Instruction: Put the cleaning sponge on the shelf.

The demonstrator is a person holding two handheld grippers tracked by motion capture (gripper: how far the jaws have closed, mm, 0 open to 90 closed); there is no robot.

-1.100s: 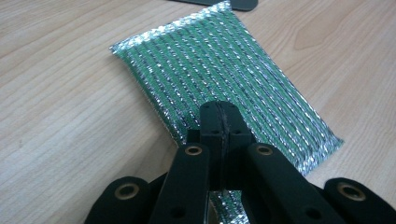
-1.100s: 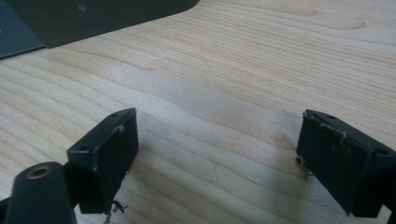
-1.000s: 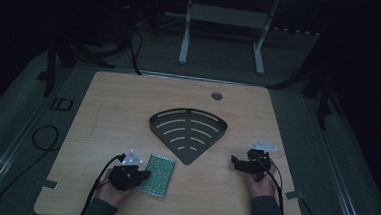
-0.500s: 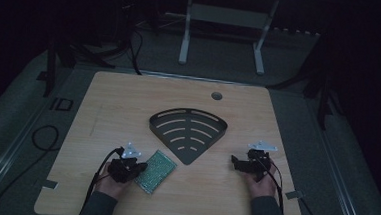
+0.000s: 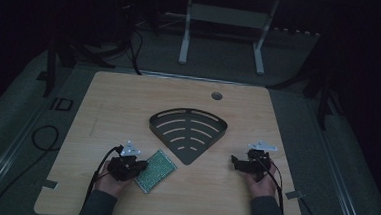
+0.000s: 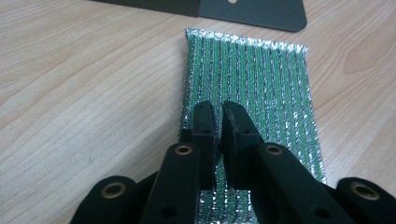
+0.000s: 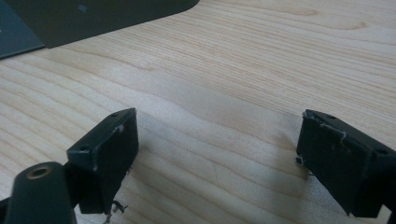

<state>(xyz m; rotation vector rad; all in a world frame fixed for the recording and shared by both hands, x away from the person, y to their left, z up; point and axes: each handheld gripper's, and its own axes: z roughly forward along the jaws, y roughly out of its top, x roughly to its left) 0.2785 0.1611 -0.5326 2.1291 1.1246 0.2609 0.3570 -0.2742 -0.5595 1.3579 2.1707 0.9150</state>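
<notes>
1. Your left gripper (image 5: 140, 167) is at the near left of the table (image 5: 129, 98). In the high view it sits at the left edge of the green pad (image 5: 155, 170).
2. In the left gripper view, your left gripper (image 6: 218, 112) has its two black jaws over the near half of the pad (image 6: 261, 79). There is a thin gap between the tips.
3. These jaws have just been opening a little. They are let go now, only a bit apart. The pad lies under them, and I cannot see any of it pinched in the gap.
4. The pad is green with shiny silver lines. It lies flat on the wood. Its edges have a silver rim.
5. The pad is just beside the near tip of the black rack (image 5: 187, 132). In the left gripper view the rack (image 6: 252, 11) is right past the far end of the pad. I cannot tell if they touch.
6. The rack is shaped like a fan with curved slots. It lies flat in the middle of the table.
7. Your right gripper (image 5: 237, 163) is at the near right of the table, well apart from the pad. It points toward the rack.
8. In the right gripper view, your right gripper (image 7: 217, 154) has its jaws spread wide. Bare wood is between them. They hold nothing.
9. A dark corner of the rack (image 7: 93, 18) shows at the top left of that view.
10. A small round hole (image 5: 216, 96) is in the far part of the table, past the rack.
</notes>
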